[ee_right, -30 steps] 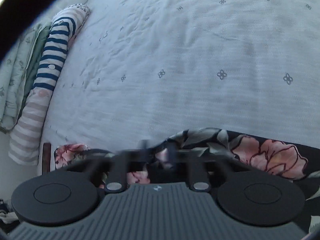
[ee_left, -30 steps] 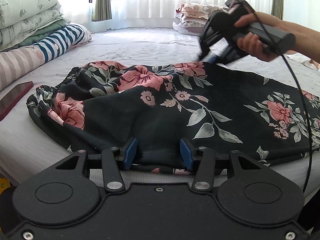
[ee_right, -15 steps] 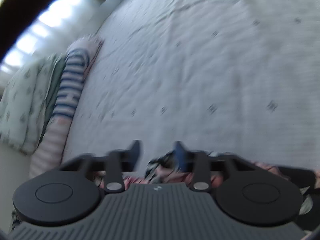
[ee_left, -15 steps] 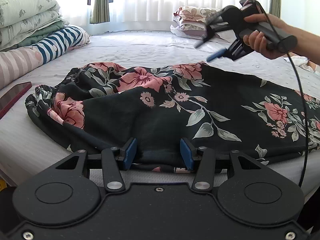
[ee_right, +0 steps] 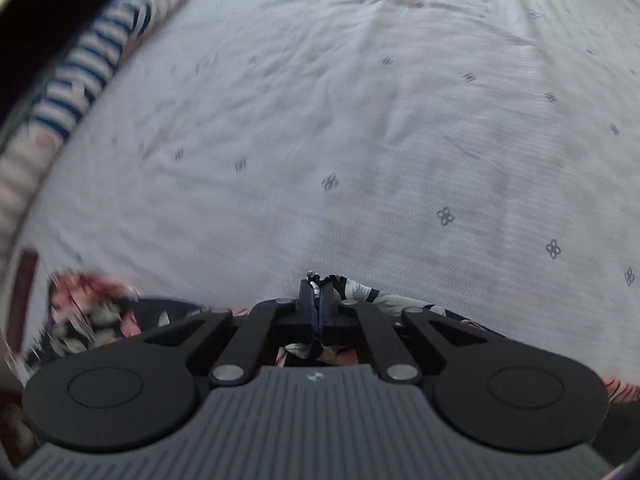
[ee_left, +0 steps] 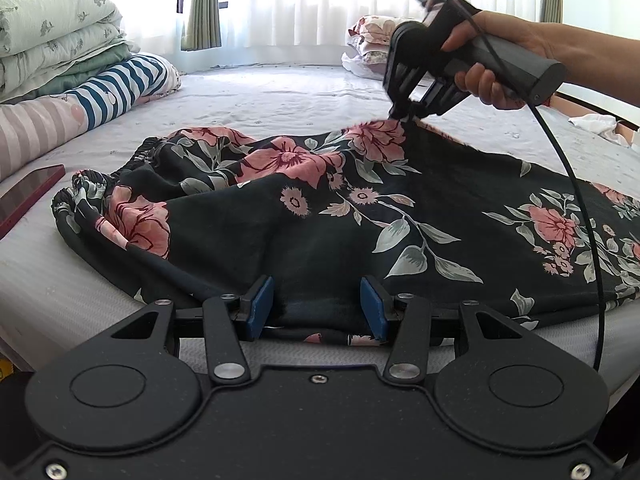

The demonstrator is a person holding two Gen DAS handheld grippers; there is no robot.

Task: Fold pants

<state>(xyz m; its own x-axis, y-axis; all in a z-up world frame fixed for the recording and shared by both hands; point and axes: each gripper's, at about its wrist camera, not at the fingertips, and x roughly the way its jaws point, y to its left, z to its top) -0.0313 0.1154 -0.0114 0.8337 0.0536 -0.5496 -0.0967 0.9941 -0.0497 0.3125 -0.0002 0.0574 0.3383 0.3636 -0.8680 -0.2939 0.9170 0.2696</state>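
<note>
While the pants are lying spread across the bed, black with pink flowers, both grippers are working its edges. Far left: a red phone is lying flat on the bed near the gathered waistband, with a striped pillow and folded quilts sitting behind it. Left gripper is sitting at the near hem, fingers spread wide, blue pads straddling the fabric edge but not pinching it. Further right, the right gripper is tilting down onto the far edge of the pants beside a pink flower; the person's hand is wrapping its handle, cable trailing down over the cloth. In the right wrist view, the right gripper is showing fingers pressed together with a fold of floral cloth sticking out between them, so it's clamping the pants. That view is motion-blurred at the left. Pillows are sitting at the far side under the curtains.
</note>
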